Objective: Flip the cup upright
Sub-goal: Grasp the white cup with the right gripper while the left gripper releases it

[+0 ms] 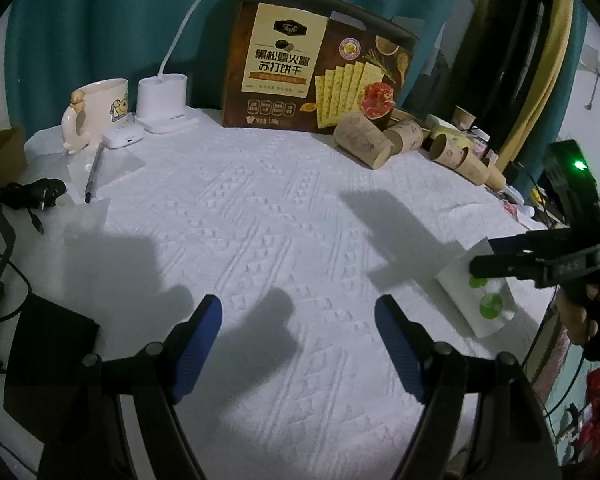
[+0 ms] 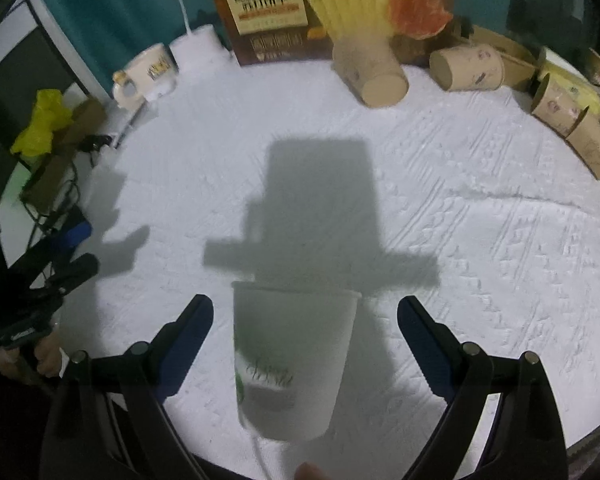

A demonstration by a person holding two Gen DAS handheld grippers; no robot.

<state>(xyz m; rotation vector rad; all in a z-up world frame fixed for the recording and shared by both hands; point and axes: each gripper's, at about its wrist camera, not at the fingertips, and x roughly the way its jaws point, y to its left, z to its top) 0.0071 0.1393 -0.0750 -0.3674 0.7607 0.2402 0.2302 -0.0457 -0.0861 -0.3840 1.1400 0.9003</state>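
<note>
A white paper cup [image 2: 292, 364] with green print lies on its side on the white textured cloth [image 2: 460, 240], its wide rim pointing away from my right wrist camera. My right gripper [image 2: 306, 304] is open and straddles the cup, with a gap between each blue pad and the cup's wall. In the left wrist view the same cup [image 1: 476, 300] lies at the right edge under the right gripper [image 1: 484, 256], which a hand holds. My left gripper [image 1: 298, 308] is open over bare cloth, well to the left of the cup, with nothing between its fingers.
A brown cracker box [image 1: 320, 76] stands at the back. Several brown paper cups [image 1: 364, 140] lie tipped in front of it and to its right. A cream mug [image 1: 96, 112], a white lamp base [image 1: 164, 100], a pen [image 1: 94, 172] and black cables [image 1: 32, 196] fill the back left.
</note>
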